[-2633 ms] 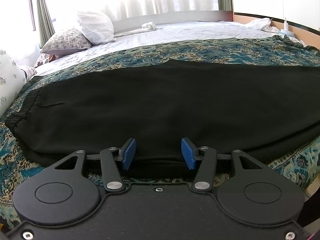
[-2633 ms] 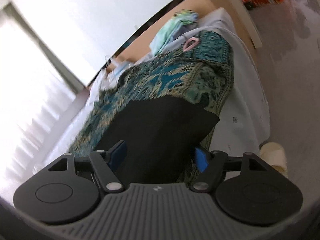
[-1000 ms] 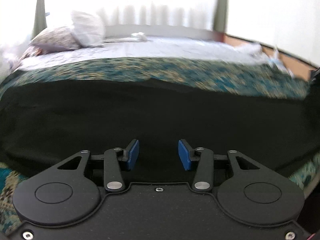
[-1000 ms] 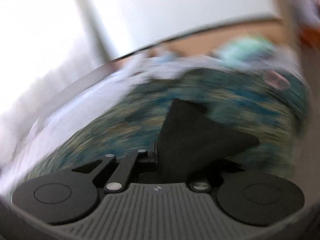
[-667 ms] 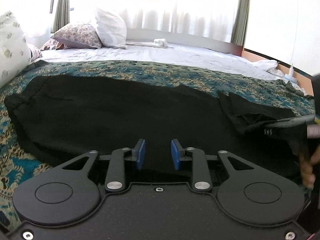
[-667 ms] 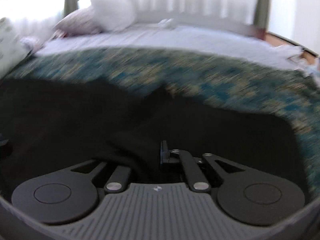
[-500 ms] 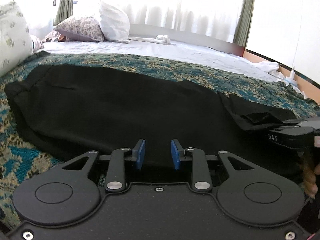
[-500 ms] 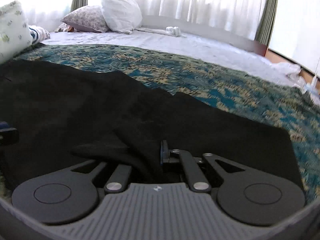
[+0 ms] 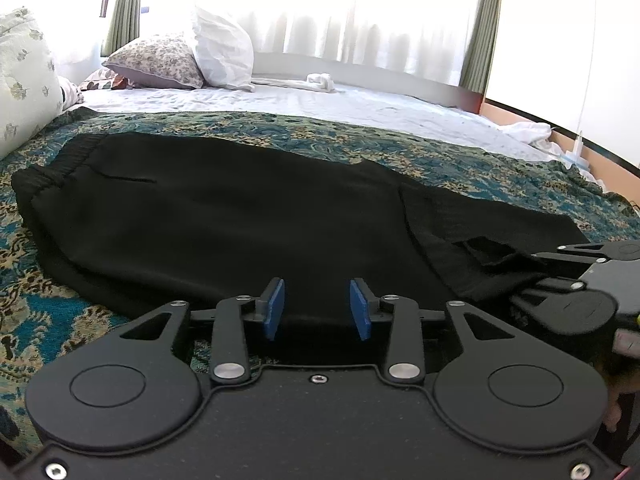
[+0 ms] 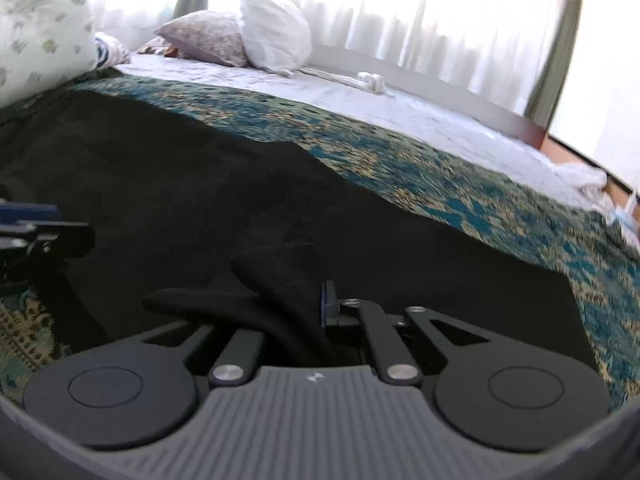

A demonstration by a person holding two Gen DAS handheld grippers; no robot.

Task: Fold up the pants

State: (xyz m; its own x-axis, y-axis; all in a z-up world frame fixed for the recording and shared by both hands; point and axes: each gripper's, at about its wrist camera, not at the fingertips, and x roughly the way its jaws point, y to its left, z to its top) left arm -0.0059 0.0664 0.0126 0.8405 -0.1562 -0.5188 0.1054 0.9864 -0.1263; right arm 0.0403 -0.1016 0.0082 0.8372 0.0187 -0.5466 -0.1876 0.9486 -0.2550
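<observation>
My left tongs (image 9: 316,309) hover low over the near edge of the pants (image 9: 240,216), jaws partly apart after just widening a little, with dark cloth under the gap and neither pad pressing it. The pants lie flat on the spread (image 9: 460,160) ahead of them, waistband to the far left. My right tongs (image 10: 316,304), just right of the left pair, sit nearly closed on a bunched fold of the pants, the grip having just eased slightly. Pillows (image 9: 222,54) sit far ahead, left.

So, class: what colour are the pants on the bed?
Black pants, clearest in the left wrist view.
</observation>
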